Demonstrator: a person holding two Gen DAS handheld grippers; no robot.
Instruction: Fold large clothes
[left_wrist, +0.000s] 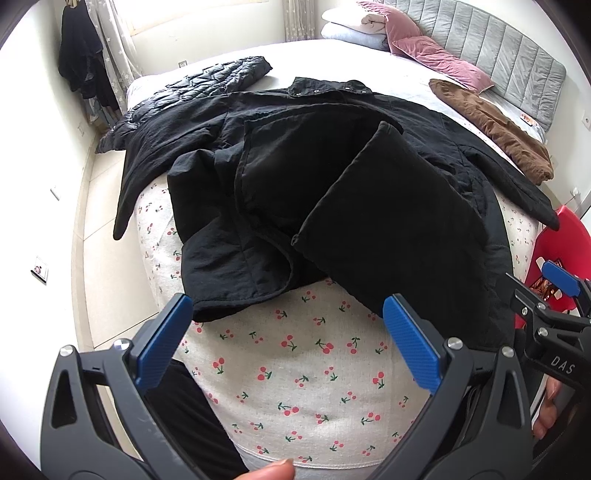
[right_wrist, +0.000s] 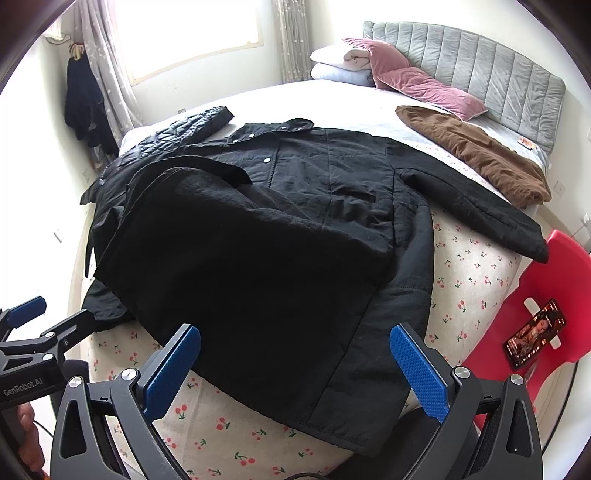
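Observation:
A large black coat (left_wrist: 332, 177) lies spread on the bed, collar with snaps toward the far side; it also shows in the right wrist view (right_wrist: 280, 236). One side panel is folded over its middle, and one sleeve stretches out to the right (right_wrist: 480, 206). My left gripper (left_wrist: 288, 343) is open and empty above the cherry-print sheet (left_wrist: 295, 369), just short of the coat's hem. My right gripper (right_wrist: 295, 369) is open and empty over the coat's near hem. Each gripper shows at the edge of the other's view.
A black quilted jacket (right_wrist: 177, 129) lies at the bed's far left, a brown garment (right_wrist: 480, 155) at the right. Pink pillows (right_wrist: 424, 85) and folded bedding rest by the grey headboard. A red chair (right_wrist: 535, 295) holding a phone (right_wrist: 533, 334) stands at the right. Dark clothes hang by the curtain (right_wrist: 85, 103).

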